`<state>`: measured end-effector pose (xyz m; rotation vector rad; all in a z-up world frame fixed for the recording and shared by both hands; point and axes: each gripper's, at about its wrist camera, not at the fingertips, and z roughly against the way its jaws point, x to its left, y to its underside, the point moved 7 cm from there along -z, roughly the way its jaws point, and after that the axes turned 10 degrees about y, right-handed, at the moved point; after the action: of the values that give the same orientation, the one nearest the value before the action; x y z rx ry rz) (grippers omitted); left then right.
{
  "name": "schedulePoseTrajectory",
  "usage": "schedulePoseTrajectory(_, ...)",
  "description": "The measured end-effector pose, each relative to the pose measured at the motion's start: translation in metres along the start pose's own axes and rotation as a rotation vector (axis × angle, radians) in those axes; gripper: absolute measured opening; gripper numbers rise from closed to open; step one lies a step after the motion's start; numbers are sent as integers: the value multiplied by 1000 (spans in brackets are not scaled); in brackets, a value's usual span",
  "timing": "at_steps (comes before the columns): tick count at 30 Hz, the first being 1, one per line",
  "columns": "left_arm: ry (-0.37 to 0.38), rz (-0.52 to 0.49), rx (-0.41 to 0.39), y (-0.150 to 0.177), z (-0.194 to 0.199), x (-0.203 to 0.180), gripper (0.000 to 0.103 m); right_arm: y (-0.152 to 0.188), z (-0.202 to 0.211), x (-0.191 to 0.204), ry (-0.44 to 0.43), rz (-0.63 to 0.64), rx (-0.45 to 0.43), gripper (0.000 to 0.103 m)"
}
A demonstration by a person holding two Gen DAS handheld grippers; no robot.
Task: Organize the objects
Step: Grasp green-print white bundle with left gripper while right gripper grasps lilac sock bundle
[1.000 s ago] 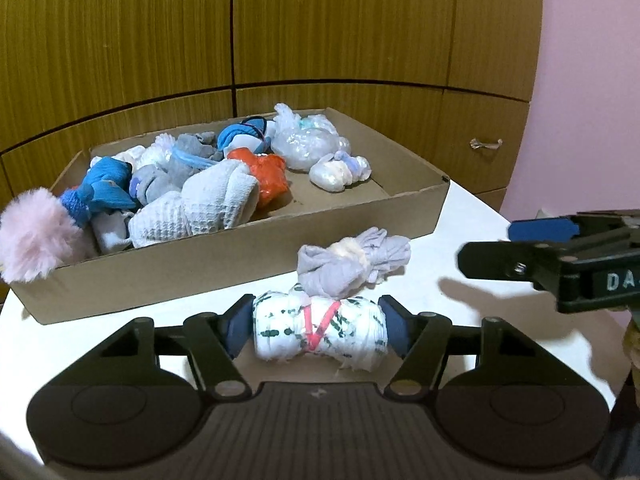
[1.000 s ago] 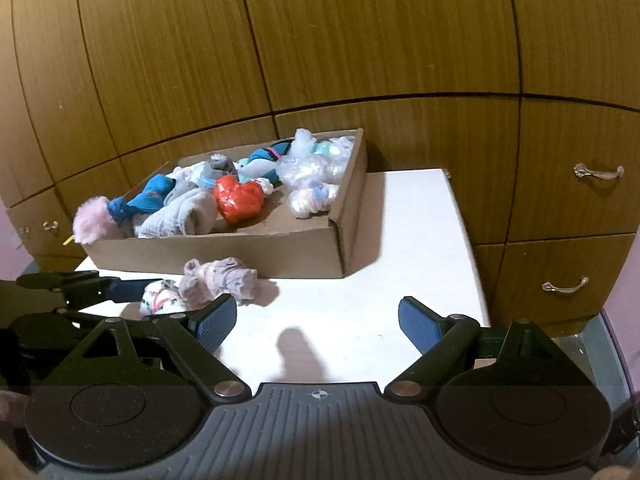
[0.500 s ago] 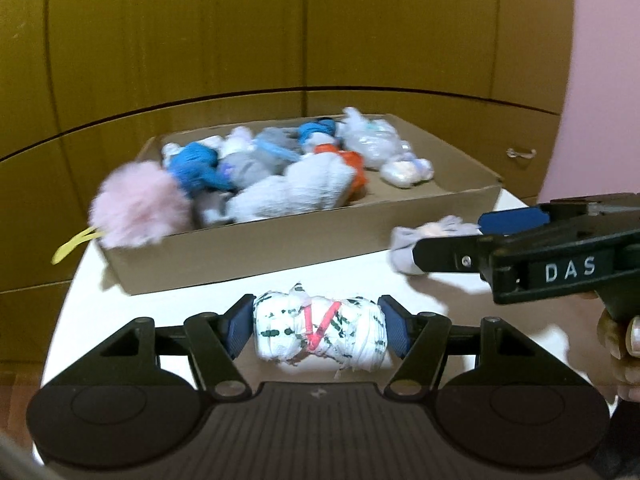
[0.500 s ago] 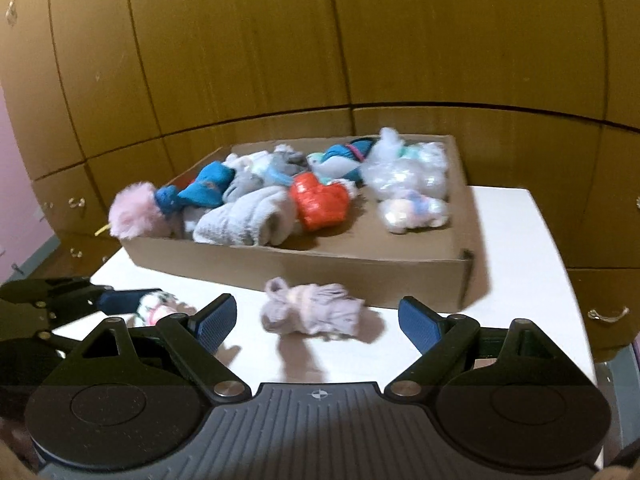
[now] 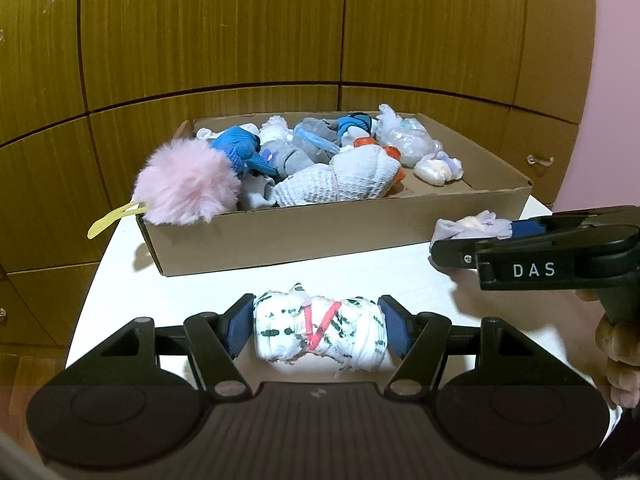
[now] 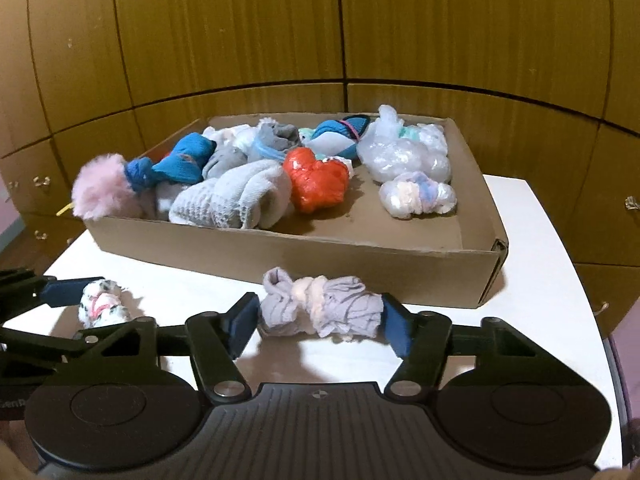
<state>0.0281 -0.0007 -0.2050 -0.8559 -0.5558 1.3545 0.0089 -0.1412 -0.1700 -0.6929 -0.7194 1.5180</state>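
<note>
Right gripper point(image 6: 320, 322): jaws just closed onto lilac sock bundle point(image 6: 320, 306), long axis crosswise between pads, just before box point(image 6: 280, 254) front wall. Left gripper point(image 5: 318, 326): pinched white bundle point(image 5: 320, 330) likewise crosswise, before same wall, leftward. Box lay straight ahead of both.

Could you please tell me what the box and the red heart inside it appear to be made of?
Box: looks like plain brown cardboard, matte, with a raw cut corner edge. Red heart: seems wrapped in glossy plastic film, judging by its crinkled shine; the filling is hidden.
</note>
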Motion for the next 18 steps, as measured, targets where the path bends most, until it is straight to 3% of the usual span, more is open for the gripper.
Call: schedulePoseTrajectory(18,12,-59,27,-5,-1,-28,62,23,46,-56,-31,-103,-57,67)
